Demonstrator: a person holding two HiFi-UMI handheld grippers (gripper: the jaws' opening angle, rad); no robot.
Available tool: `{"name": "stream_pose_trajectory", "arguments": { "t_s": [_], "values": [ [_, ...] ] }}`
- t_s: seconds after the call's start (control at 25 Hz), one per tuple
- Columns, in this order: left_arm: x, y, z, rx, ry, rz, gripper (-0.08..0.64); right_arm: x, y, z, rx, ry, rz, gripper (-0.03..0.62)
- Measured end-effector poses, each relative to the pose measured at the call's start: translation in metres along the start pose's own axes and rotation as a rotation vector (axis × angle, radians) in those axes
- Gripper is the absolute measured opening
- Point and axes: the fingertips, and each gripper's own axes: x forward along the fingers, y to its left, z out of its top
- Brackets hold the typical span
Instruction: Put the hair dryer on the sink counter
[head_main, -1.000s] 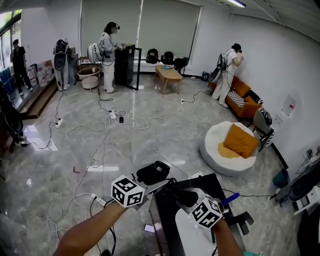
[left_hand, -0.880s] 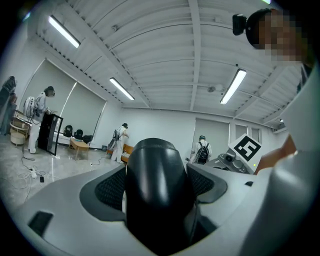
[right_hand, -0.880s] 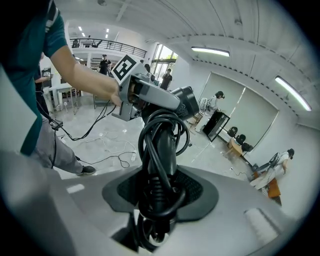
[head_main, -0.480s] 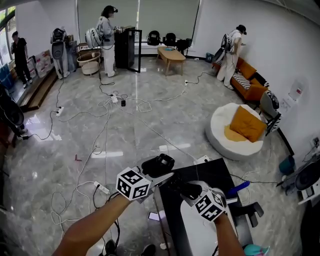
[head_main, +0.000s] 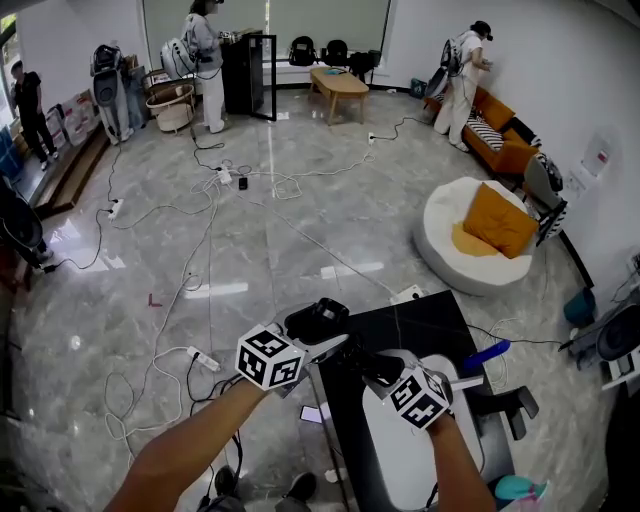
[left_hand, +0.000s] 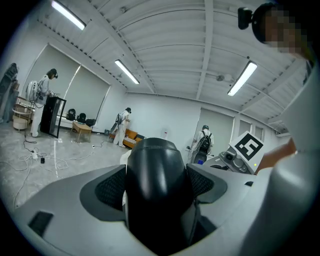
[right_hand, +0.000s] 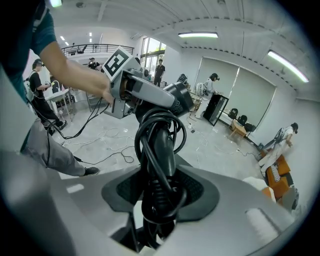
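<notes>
Over the last second the black table (head_main: 432, 328) and its white sink (head_main: 395, 460) have come further into view beneath the hair dryer (head_main: 318, 320), which is in the air at the table's left edge. The left tool (head_main: 318, 345) is clamped on its body and the right tool (head_main: 368, 368) on its cord-wrapped handle. Setting it down looks close.

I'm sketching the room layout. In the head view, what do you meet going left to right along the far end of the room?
Person in dark clothes → person in white → black cabinet → wooden table → person facing the right wall → orange sofa.
</notes>
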Motion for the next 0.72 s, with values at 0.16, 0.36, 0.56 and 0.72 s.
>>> {"name": "stream_pose_trajectory", "arguments": {
  "t_s": [0.16,0.36,0.56,0.72],
  "values": [
    [0.011,0.004,-0.020,-0.007,0.025,0.005,0.379,0.013,-0.001,-0.018,0.023,0.012,0.007,0.187],
    [0.024,0.015,-0.045,-0.023,0.056,0.015,0.377,0.033,-0.002,-0.037,0.057,0.028,0.016,0.190],
    [0.037,0.025,-0.068,-0.033,0.087,0.021,0.377,0.052,-0.005,-0.057,0.084,0.047,0.025,0.193],
    [0.045,0.031,-0.080,-0.038,0.106,0.024,0.377,0.063,-0.007,-0.066,0.101,0.053,0.029,0.195]
  ]
}}
